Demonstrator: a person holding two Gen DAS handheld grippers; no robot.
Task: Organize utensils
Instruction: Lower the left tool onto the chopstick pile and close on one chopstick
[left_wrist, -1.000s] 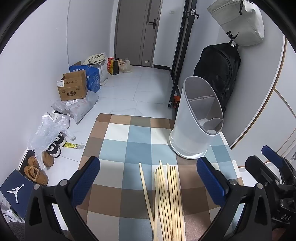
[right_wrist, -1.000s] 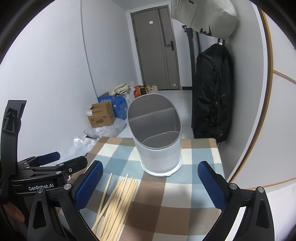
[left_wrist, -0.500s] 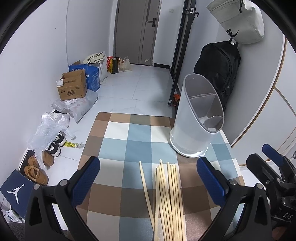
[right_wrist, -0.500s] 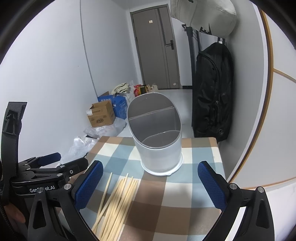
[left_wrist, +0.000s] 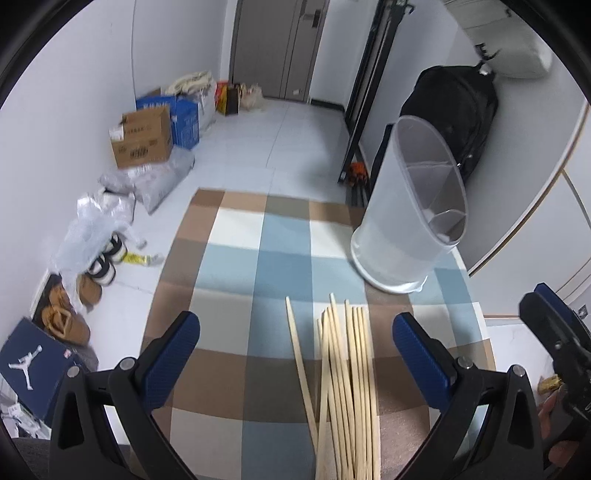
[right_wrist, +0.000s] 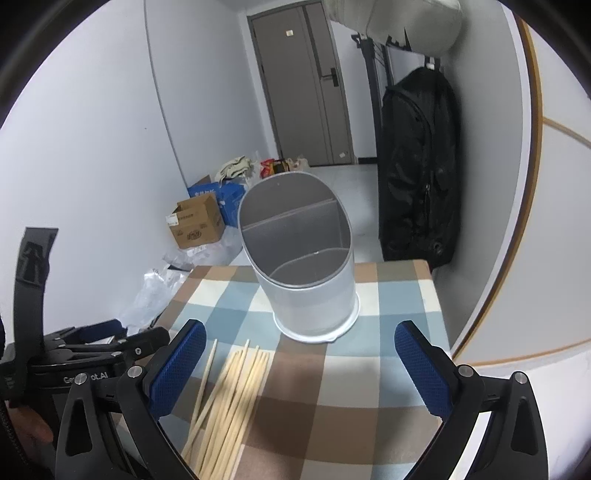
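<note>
My left hand-held gripper (left_wrist: 295, 343) hangs spread wide above the checked bench (left_wrist: 236, 269), nothing between its blue pads. The bundle of wooden chopsticks (left_wrist: 343, 384) lies flat just below and between its fingers, one stick splayed off to the left. Ahead and to the right stands the white utensil holder (left_wrist: 402, 221), upright, its divided inside looking empty as far as I can see. My right hand-held gripper (right_wrist: 299, 354) is equally spread, chopsticks beneath its left finger, holder straight ahead.
</note>
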